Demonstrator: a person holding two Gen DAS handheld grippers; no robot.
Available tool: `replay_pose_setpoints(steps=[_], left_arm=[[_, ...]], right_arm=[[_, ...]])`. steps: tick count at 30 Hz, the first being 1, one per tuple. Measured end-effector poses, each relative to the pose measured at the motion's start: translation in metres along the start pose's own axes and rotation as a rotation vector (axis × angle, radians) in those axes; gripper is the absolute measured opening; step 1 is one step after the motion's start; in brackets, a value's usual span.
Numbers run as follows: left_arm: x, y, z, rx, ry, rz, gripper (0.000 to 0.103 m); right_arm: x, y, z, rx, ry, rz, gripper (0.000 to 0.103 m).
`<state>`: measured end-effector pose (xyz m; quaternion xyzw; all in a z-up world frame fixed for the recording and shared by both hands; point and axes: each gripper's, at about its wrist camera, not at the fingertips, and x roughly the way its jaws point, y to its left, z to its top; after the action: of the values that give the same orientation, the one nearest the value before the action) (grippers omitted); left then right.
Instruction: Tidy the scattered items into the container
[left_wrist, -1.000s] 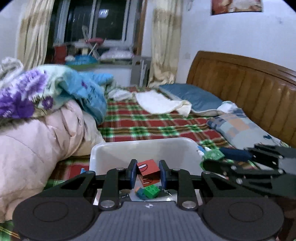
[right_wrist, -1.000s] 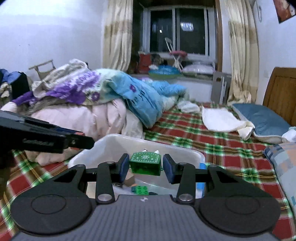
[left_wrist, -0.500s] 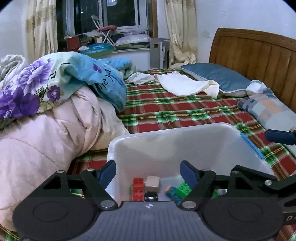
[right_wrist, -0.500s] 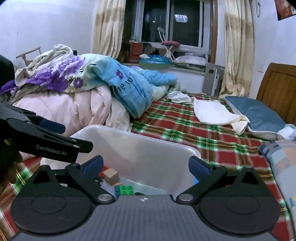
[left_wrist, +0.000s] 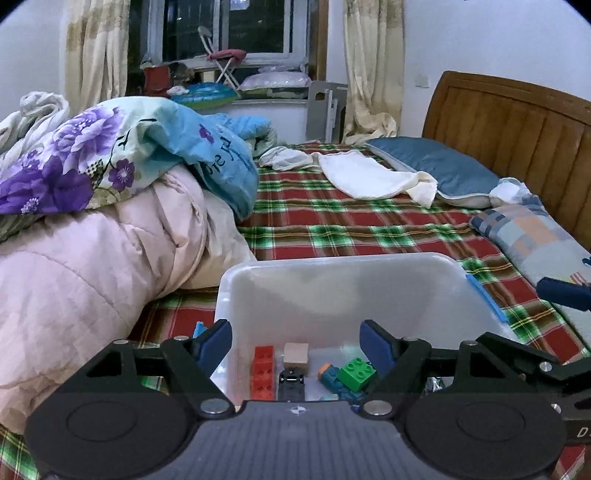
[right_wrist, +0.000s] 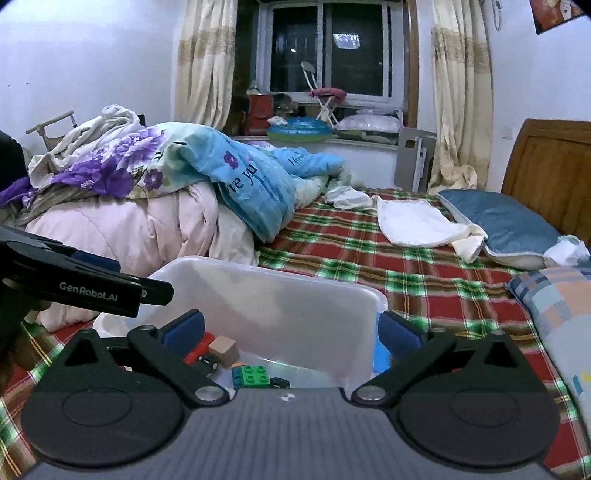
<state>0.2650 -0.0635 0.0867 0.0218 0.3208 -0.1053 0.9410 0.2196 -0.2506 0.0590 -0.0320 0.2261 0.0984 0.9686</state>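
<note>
A white plastic bin (left_wrist: 332, 280) sits on the plaid bed; it also shows in the right wrist view (right_wrist: 266, 291). Inside lie a red brick (left_wrist: 263, 371), a tan wooden block (left_wrist: 296, 354), a small black toy car (left_wrist: 291, 382), a green brick (left_wrist: 356, 373) and a teal piece (left_wrist: 330, 376). The right wrist view shows the tan block (right_wrist: 224, 350) and green brick (right_wrist: 252, 374) too. My left gripper (left_wrist: 295, 341) is open and empty over the bin's near side. My right gripper (right_wrist: 290, 332) is open and empty over the bin.
A pile of pink and floral quilts (left_wrist: 92, 221) lies left of the bin. Pillows (left_wrist: 436, 173) and a wooden headboard (left_wrist: 517, 122) are at the right. A white cloth (left_wrist: 365, 173) lies on the plaid sheet (left_wrist: 332, 221). A blue strip (left_wrist: 484, 295) lies by the bin's right rim.
Both grippers opened: the left let go of a red block, the right a green box. Both have since pulled back slightly above the bin.
</note>
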Motion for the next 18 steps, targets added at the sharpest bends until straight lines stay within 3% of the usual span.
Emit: replay_pose_setpoints(steps=[6, 12, 18], left_arm=[[-0.006, -0.009, 0.022, 0.11, 0.037, 0.089, 0.079], [0.0, -0.012, 0.044, 0.155, 0.206, 0.078, 0.079], [0.002, -0.019, 0.054, 0.226, 0.268, 0.097, 0.079]], right_arm=[[0.004, -0.001, 0.026, -0.02, 0.116, -0.002, 0.103], [0.011, -0.003, 0.046, -0.014, 0.278, 0.043, 0.103], [0.017, -0.001, 0.059, -0.068, 0.363, 0.036, 0.103]])
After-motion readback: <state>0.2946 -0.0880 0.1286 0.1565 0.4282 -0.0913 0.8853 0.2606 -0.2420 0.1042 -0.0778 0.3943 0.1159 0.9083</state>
